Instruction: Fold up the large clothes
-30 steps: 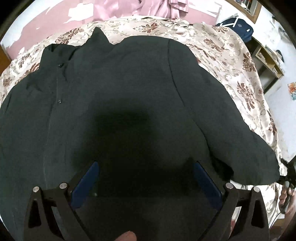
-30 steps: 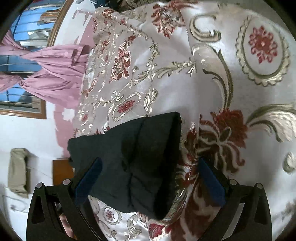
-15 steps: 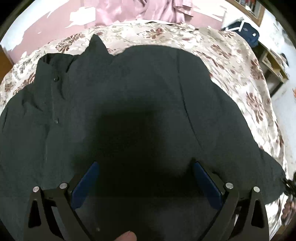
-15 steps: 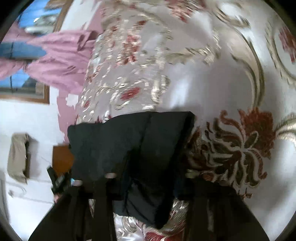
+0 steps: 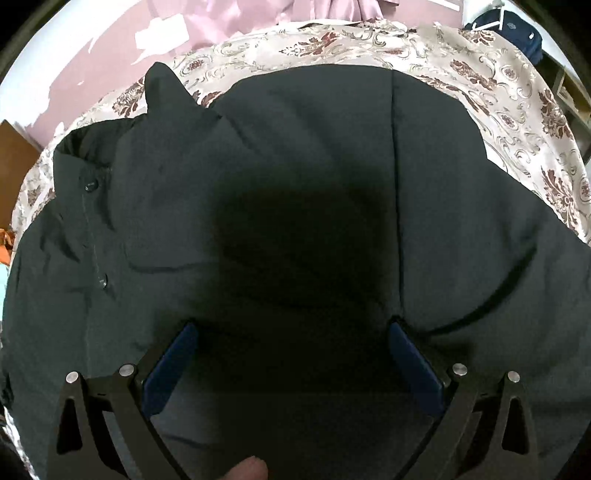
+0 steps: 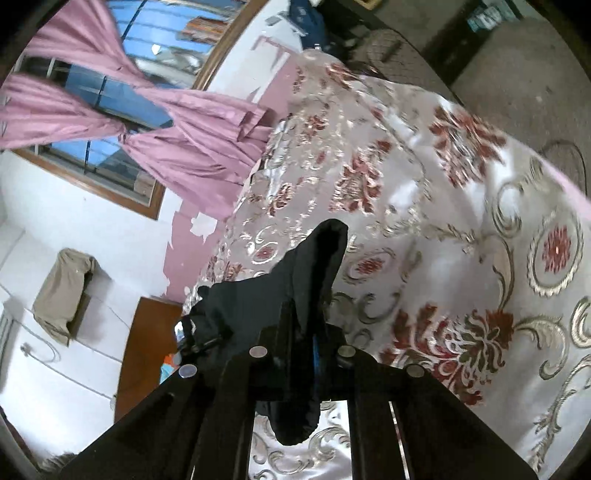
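A large black jacket point(image 5: 280, 192) lies spread on a bed with a floral cover point(image 5: 517, 96); its collar and snap buttons are at the upper left. My left gripper point(image 5: 291, 332) is open, its blue pads wide apart just above the jacket's body, holding nothing. In the right wrist view my right gripper point(image 6: 304, 332) is shut on the black sleeve end point(image 6: 314, 273), which is lifted off the bed cover point(image 6: 480, 240) and bunched between the fingers.
A pink curtain point(image 6: 122, 122) and a window are on the far wall. A wooden headboard or cabinet point(image 6: 147, 350) stands left of the bed. A dark blue bag point(image 5: 517, 29) sits beyond the bed's far right corner.
My right gripper closed on the sleeve end and lifted it off the bed. My left gripper moved lower and closer over the jacket's body, still open.
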Motion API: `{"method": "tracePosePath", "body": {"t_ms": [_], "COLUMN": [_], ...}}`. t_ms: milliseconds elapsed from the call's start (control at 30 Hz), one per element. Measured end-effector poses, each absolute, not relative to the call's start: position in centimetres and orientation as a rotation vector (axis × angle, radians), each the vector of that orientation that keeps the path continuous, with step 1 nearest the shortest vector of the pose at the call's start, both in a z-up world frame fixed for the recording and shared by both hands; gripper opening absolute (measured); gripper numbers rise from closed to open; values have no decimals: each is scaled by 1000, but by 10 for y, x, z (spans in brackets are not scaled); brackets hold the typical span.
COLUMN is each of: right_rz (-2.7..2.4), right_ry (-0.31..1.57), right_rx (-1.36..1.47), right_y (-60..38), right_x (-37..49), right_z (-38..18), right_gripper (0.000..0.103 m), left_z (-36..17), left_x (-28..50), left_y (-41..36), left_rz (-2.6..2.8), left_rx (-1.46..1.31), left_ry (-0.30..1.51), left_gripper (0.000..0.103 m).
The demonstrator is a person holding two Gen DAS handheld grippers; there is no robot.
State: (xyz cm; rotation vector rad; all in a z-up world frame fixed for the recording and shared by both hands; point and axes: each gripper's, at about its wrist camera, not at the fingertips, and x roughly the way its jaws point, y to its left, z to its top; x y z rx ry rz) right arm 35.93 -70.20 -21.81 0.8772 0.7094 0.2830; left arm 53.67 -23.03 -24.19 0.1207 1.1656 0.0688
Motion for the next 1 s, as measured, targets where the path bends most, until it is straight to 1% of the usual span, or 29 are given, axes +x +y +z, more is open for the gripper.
{"method": "tracePosePath", "body": {"t_ms": [100,133,267,300,433,533,633,733,833,967,1000], "right_rz": [306,311,366,391,461,507,560,621,691,785,806], "right_ry": [682,675,635,617,580,587,607,637,664,723,751], "right_rx": [838,837,777,749,682,621,539,470,430,382,370], "right_y": [-699,-699,-664,-651,-592,-546,-486,-416,-353,-255,-224], "right_x": [353,351,354,356,367,373,384,403,420,447,455], "right_z": [-183,-180,-112,-88,-23,15,56,87,99,92,83], "right_gripper": [7,7,7,7,7,7,7,7,7,7,7], "left_z": [-238,-236,-229,-230,-236,-238,-233,-226,-216,-192,-187], "left_x": [532,531,523,521,523,526,517,490,454,385,368], "left_y": [-229,-228,-223,-222,-224,-217,-193,-146,-81,33,56], "left_rz": [62,60,33,20,5,2,-13,-18,-23,29,45], "left_rx": [118,114,103,118,129,71,-31,-128,-217,-349,-362], "left_ry": [1150,1144,1125,1121,1134,1158,1157,1143,1128,1067,1048], "left_gripper": [103,103,103,103,103,103,103,103,103,103,103]}}
